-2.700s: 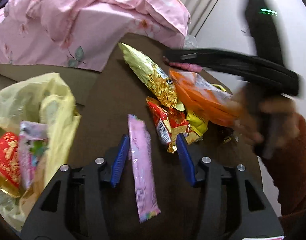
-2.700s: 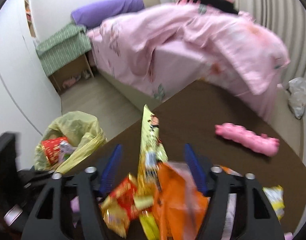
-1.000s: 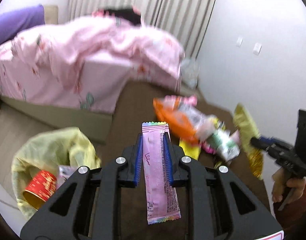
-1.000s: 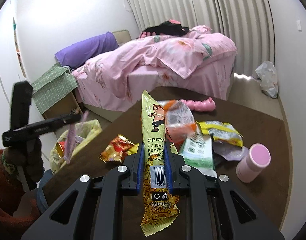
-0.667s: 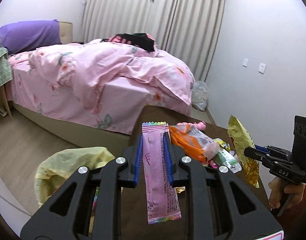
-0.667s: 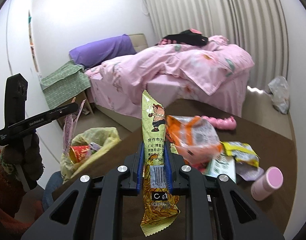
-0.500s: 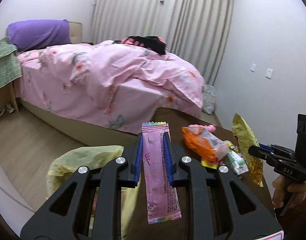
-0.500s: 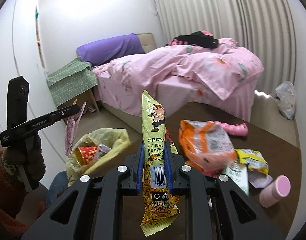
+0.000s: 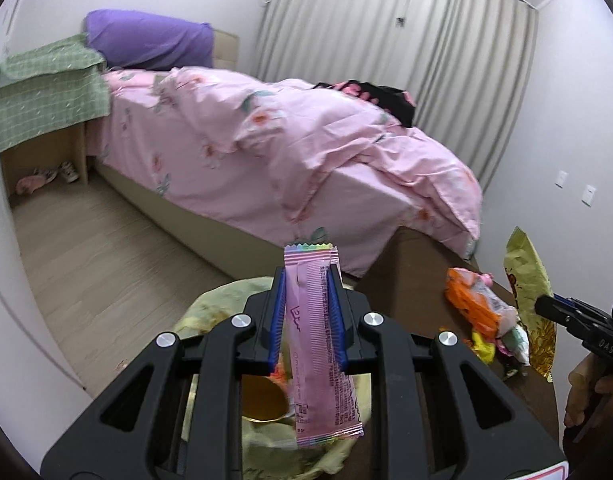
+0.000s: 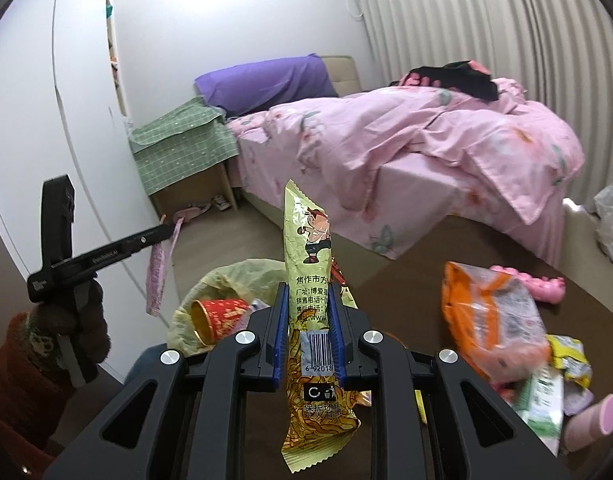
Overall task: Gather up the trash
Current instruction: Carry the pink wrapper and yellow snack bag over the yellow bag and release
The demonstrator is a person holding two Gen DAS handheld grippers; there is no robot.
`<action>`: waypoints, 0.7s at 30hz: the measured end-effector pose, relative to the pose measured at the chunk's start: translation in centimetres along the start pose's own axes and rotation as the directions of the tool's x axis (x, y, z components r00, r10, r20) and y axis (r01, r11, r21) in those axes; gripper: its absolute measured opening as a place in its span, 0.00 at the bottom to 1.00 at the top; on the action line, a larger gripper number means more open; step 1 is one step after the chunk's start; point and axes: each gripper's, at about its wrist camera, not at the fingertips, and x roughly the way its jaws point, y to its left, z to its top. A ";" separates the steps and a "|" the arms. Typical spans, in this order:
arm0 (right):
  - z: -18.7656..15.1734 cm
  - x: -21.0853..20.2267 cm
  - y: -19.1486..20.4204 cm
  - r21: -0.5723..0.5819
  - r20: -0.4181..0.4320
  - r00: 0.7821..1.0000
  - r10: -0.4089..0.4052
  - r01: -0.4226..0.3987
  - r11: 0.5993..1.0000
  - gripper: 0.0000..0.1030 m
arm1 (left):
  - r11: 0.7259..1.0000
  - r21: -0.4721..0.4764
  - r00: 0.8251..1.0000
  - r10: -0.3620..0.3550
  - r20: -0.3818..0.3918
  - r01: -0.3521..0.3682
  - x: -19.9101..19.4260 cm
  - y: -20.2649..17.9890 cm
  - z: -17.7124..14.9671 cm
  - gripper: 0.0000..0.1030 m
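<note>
Left wrist view: left gripper clamped on a pink wrapper, blue pads tight on both long edges, the wrapper standing lengthwise with its rainbow-trimmed end past the fingertips. Directly below lies the open yellow trash bag on the floor, a gold-lined cup visible inside it. Brown desk to the right carries an orange packet and smaller wrappers. At the far right edge, the right gripper holds a yellow snack bag upright above the desk. Pink-quilted bed behind.

Right wrist view: right gripper closed hard on the yellow snack bag, printed side and barcode facing the camera, the bag's top rising above the fingertips. Trash bag sits beyond and to the left, beside the desk, with the red-and-gold cup in it. The left gripper at left, held by a gloved hand, pinches the pink wrapper, which hangs down left of the bag. Orange packet, a pink bottle and a pink toy lie on the desk.
</note>
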 end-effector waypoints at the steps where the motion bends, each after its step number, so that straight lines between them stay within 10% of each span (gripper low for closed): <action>1: 0.1 0.6 0.2 -0.001 -0.007 1.000 0.010 -0.010 1.000 0.18 | 1.000 -0.009 1.000 0.005 -0.007 -0.005 0.1 0.5 -0.2 0.18; 15: 1.8 17.4 3.2 0.037 -0.198 0.948 0.250 -0.248 0.968 0.18 | 0.997 -0.073 0.999 0.032 -0.013 -0.033 7.6 3.9 -3.8 0.19; 21: 0.4 24.6 2.7 0.092 -0.350 0.890 0.292 -0.278 0.956 0.18 | 0.996 -0.005 0.982 0.086 -0.168 -0.088 10.5 4.1 -6.1 0.18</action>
